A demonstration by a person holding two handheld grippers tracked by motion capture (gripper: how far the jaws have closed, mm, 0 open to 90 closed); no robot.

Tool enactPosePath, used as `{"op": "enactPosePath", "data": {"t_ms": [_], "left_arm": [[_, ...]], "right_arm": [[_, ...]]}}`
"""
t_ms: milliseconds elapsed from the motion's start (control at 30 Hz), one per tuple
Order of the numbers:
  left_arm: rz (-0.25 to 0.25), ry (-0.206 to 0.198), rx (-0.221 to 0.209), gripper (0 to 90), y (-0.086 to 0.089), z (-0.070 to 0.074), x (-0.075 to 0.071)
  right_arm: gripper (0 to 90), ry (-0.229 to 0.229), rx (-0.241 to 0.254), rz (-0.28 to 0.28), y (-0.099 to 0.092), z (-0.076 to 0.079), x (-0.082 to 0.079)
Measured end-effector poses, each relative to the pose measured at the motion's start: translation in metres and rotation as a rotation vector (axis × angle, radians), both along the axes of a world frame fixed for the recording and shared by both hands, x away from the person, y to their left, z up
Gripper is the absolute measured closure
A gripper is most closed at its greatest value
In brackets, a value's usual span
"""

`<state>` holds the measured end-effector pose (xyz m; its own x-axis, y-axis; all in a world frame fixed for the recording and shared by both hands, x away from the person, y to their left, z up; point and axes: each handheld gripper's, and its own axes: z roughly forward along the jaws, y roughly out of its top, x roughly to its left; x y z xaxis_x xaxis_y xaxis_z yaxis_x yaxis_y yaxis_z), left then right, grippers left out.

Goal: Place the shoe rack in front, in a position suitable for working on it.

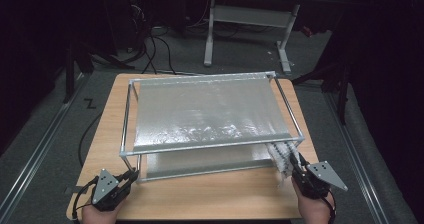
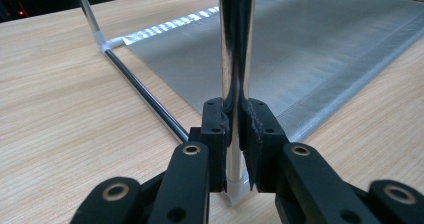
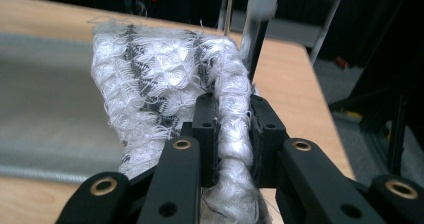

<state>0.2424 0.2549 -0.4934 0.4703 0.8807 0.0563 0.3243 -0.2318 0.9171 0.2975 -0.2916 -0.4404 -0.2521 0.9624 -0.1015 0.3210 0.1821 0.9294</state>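
The work in hand looks like hanging the cloth (image 1: pixel 283 160) on the rack (image 1: pixel 200 146). The left tongs (image 1: pixel 131 176) are pressed together on the rack's near left post (image 2: pixel 235 59), low down, just above its white foot, and this grip probably serves to steady the frame. The right tongs (image 1: pixel 296 165) are pinching a bunched fold of the white, grey-striped cloth, with the rest of it rising ahead of the jaws in the right gripper view.

To do the step well, the left grip should stay firm and low so the light frame does not tip or slide across the bench (image 1: pixel 210 196). The right hand would best lift the cloth clear above the front rail (image 1: pixel 210 145) before carrying it over, so the frayed threads do not snag on the corner. A pinch on a bunch spreads poorly, so the cloth may need to be drawn sideways along the rail.

In the high view the cloth lies at the rack's near right corner, at about 5 o'clock from the rack's middle. It sits at 11 o'clock from the right tongs, touching them, and at 3 o'clock from the left tongs, well apart.
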Motion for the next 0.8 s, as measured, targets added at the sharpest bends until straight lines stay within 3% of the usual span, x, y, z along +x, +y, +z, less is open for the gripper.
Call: {"op": "enactPosePath", "data": {"t_ms": [267,567,767,800], "left_arm": [[0.002,0.004,0.0,80.1,0.0,0.0,0.0],[0.001,0.007,-0.007,80.1,0.0,0.0,0.0],[0.005,0.012,-0.008,80.3,0.0,0.001,0.002],[0.008,0.013,-0.012,80.3,0.0,0.001,0.004]], "right_arm": [[76.9,0.111,-0.024,0.003,-0.001,-0.026,0.009],[76.0,0.204,-0.015,0.017,-0.007,-0.043,0.017],[76.6,0.203,-0.017,0.029,-0.006,-0.043,0.013],[77.4,0.17,-0.021,0.054,-0.004,-0.038,0.006]]}}
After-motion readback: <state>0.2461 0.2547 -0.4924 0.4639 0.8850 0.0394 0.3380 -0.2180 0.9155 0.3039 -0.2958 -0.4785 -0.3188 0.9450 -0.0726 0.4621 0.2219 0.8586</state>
